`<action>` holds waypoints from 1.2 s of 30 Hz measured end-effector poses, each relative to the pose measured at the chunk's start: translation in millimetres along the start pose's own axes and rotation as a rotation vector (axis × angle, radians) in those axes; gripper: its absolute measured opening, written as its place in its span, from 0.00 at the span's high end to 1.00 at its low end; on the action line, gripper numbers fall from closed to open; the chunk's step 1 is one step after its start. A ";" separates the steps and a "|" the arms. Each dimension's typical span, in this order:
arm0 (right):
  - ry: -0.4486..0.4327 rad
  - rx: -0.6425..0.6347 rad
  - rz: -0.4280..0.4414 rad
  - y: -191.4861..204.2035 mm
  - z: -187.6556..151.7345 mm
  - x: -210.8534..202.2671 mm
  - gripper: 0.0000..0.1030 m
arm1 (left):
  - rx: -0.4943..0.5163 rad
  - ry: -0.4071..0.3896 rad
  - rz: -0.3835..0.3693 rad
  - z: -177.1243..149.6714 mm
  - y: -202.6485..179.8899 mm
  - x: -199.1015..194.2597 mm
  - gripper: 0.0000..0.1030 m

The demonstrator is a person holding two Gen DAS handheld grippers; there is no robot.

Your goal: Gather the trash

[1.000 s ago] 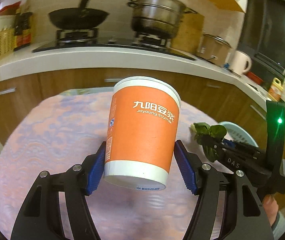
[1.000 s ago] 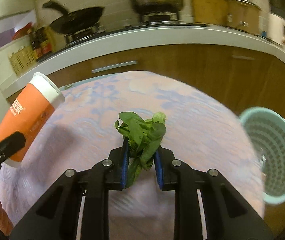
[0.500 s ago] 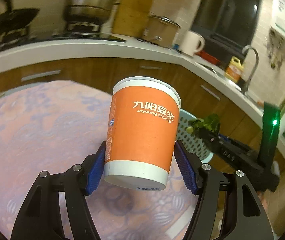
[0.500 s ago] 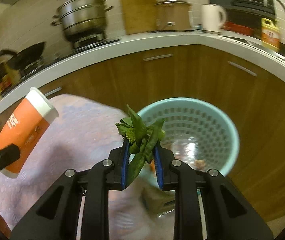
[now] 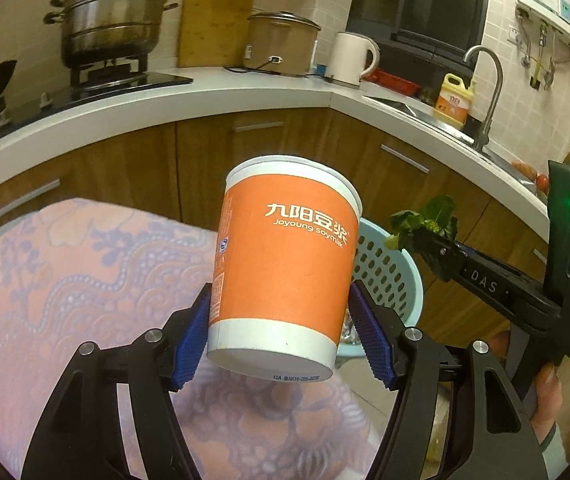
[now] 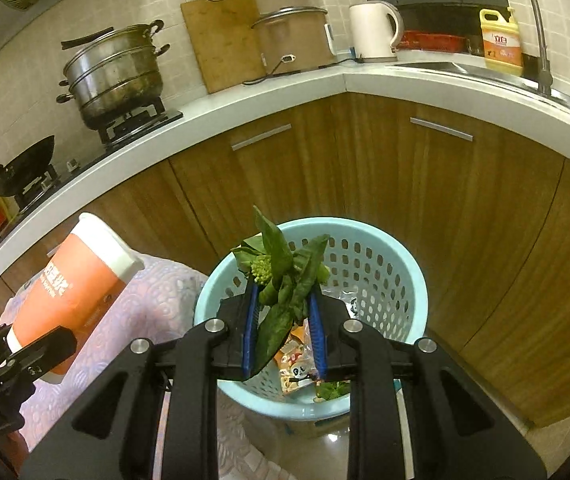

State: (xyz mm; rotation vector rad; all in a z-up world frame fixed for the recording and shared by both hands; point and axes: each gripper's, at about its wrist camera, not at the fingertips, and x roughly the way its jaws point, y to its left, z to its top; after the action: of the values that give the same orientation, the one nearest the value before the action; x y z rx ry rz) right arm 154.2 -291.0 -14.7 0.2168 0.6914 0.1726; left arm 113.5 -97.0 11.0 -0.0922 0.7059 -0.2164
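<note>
Left wrist view
Left gripper [image 5: 281,344]: I saw its blue pads pressed on both sides of the cup, near the base.
Cup [image 5: 285,268]: orange paper, white rim and foot, "Joyoung soymilk" print; held off the table and leaning a little, mouth up.
Table [image 5: 65,264]: pink-and-purple floral cloth, below and left of the cup.
Bin [image 5: 397,276]: pale blue, perforated, partly hidden behind the cup, off the table's right edge.
Right gripper [image 5: 425,236]: I saw it reach in from the right, greens [image 5: 425,220] at its tip, above the bin's far side.
Hand [image 5: 545,392]: gripping the right handle at the lower right.

Right wrist view
Right gripper [image 6: 283,320]: I saw its pads pinching the greens [image 6: 281,276], leaves sticking up and one drooping below.
Bin [image 6: 409,276]: directly beneath the greens; wrappers [image 6: 297,360] and a few leaves lay inside.
Cup [image 6: 73,284]: at the left, tilted, over the table's [image 6: 157,300] edge, held by the left gripper [image 6: 17,356].
Counter [image 6: 365,84]: white, curving behind, carrying a steamer pot [image 6: 113,76], a cutting board [image 6: 225,40] and a kettle [image 6: 373,30].
</note>
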 end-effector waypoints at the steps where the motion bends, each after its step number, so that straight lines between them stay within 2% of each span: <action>1: 0.009 0.007 0.004 -2.2 2.5 2.5 0.81 | 0.003 0.003 0.001 3.6 -2.6 4.4 0.37; 4: 0.031 0.037 -0.006 -8.7 10.4 10.2 0.76 | 0.009 0.016 0.000 13.6 -9.6 16.6 0.36; 5: 0.043 0.053 -0.009 -12.1 13.1 13.9 0.71 | 0.012 0.020 0.001 16.3 -11.5 20.1 0.34; 7: 0.048 0.074 0.015 -17.6 16.1 17.8 0.69 | 0.020 0.025 0.023 20.9 -14.4 28.4 0.25; 14: 0.062 0.078 -0.008 -27.5 14.5 22.7 0.68 | -0.006 0.034 0.034 14.4 -1.2 35.1 0.25; 18: 0.061 0.072 0.004 -17.9 10.8 18.5 0.68 | -0.049 0.006 0.036 8.2 16.3 23.5 0.24; 22: 0.020 0.042 -0.001 4.2 7.0 8.1 0.64 | -0.064 -0.039 0.061 5.0 29.5 5.3 0.21; 24: -0.002 0.032 -0.008 19.4 3.5 2.5 0.49 | -0.063 -0.062 0.086 2.5 36.0 -5.2 0.20; 31: -0.059 -0.046 -0.030 90.4 -21.5 -13.5 0.48 | -0.023 -0.124 0.212 -26.3 67.7 -44.6 0.20; 33: -0.093 -0.069 -0.050 114.7 -33.1 -18.9 0.43 | -0.004 -0.139 0.237 -35.0 75.0 -53.6 0.20; 36: -0.130 -0.075 -0.079 138.9 -47.0 -22.3 0.40 | 0.028 -0.173 0.267 -48.7 86.5 -68.1 0.20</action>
State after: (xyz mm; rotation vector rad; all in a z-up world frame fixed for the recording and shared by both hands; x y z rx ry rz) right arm 95.0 -155.7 -0.9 0.1274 0.5620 0.1078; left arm 45.7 2.2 3.7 0.0106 0.5363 0.0375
